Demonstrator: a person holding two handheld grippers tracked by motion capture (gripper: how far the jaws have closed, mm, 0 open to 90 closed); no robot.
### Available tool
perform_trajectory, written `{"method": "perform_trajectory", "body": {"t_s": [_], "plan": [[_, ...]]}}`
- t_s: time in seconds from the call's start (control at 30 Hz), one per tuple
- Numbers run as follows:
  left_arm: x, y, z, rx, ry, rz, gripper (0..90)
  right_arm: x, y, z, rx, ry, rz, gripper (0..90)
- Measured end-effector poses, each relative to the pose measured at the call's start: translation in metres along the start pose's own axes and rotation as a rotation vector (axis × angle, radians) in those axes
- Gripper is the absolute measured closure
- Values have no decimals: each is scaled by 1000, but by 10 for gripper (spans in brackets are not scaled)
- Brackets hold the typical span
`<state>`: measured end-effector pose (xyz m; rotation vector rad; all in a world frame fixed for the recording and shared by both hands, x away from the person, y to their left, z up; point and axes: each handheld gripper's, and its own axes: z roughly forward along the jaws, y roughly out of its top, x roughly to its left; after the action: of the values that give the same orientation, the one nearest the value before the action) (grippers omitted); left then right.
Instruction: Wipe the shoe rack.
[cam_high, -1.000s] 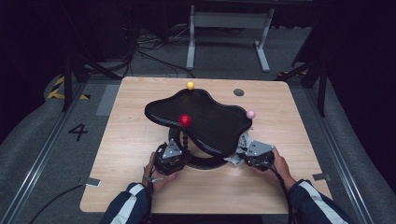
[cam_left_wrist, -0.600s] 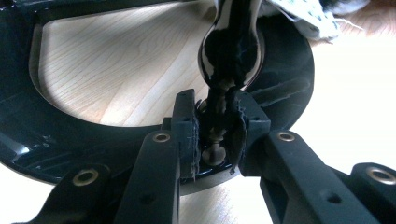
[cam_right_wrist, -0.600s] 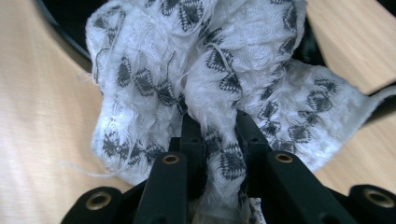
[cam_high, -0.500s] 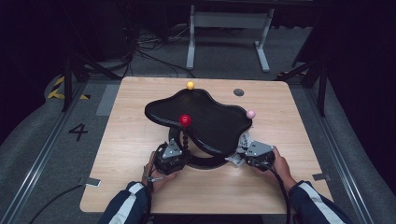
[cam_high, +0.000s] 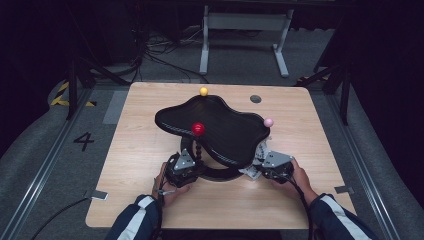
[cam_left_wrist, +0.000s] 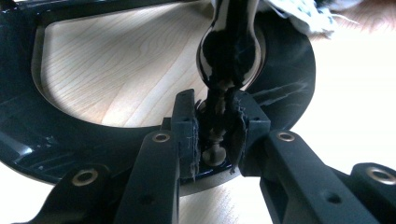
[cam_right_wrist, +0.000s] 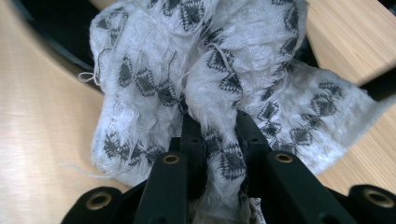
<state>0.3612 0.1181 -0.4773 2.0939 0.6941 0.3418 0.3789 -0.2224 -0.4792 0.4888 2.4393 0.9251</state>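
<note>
The wooden table (cam_high: 150, 200) carries a black stand whose wavy black tray (cam_high: 220, 127) sits raised over a ring base (cam_left_wrist: 42, 140); the tray overhangs both grippers from the far side. A red ball (cam_high: 198, 129) tops the beaded post (cam_left_wrist: 229, 51), a yellow ball (cam_high: 203, 91) sits at the tray's far edge, a pink ball (cam_high: 268, 122) at its right. The left gripper (cam_left_wrist: 215, 140), near left of the base, is clenched on the post's thin foot. The right gripper (cam_right_wrist: 219, 140), near right, is clamped on a white patterned cloth (cam_right_wrist: 219, 70) bunched against the base. Nothing has shifted since the earlier frames. The tray hides most of the base and the cloth from above; the post's top is cut off in the left gripper view
</note>
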Motion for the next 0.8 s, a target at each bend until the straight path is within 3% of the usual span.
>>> {"method": "perform_trajectory", "body": {"t_s": [0.5, 0.63, 0.8], "plan": [[1, 1, 1, 2, -9, -2, 739, 20, 8, -3, -27, 85, -33, 762], [0, 1, 2, -3, -5, 2, 739, 19, 8, -2, -18, 77, -31, 767], [-3, 0, 1, -5, -6, 19, 738, 5, 4, 1, 6, 1, 8, 767]]}}
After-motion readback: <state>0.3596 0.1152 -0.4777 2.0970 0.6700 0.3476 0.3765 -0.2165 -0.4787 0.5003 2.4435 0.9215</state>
